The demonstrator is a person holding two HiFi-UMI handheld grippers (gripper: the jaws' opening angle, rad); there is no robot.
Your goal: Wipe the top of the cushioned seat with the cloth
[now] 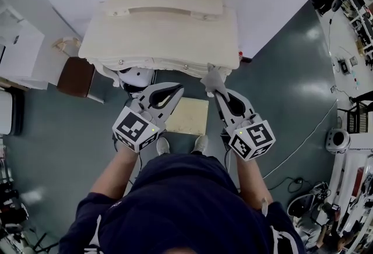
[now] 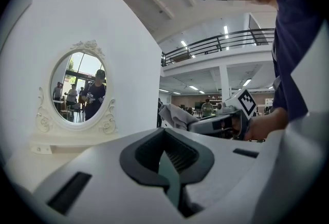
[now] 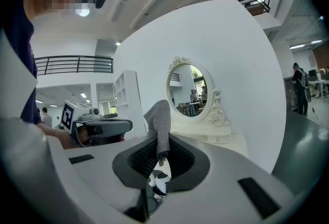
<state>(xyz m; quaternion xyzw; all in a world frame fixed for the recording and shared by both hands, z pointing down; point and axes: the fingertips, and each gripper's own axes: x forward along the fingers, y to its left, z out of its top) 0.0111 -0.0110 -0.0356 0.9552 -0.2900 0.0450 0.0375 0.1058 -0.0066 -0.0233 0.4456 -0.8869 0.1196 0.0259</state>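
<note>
In the head view a cream cushioned seat [image 1: 187, 116] stands on the floor in front of the white vanity table [image 1: 163, 37], between my two grippers. My right gripper [image 1: 217, 92] is shut on a grey cloth [image 1: 213, 79], which sticks up past the jaws near the vanity's front edge, above the seat's right side. The right gripper view shows the cloth [image 3: 159, 125] pinched between the jaws of this gripper [image 3: 159, 155]. My left gripper [image 1: 170, 93] hovers over the seat's left side, shut with nothing in it. Its own view shows its closed jaws [image 2: 172, 169] and the cloth [image 2: 175, 115] beyond.
An oval mirror [image 2: 77, 87] tops the vanity against a white wall. A brown stool [image 1: 76, 77] stands left of the vanity, and a white and black object [image 1: 137, 77] sits under it. Cables [image 1: 303, 142] and a round white device [image 1: 337, 139] lie on the floor at right.
</note>
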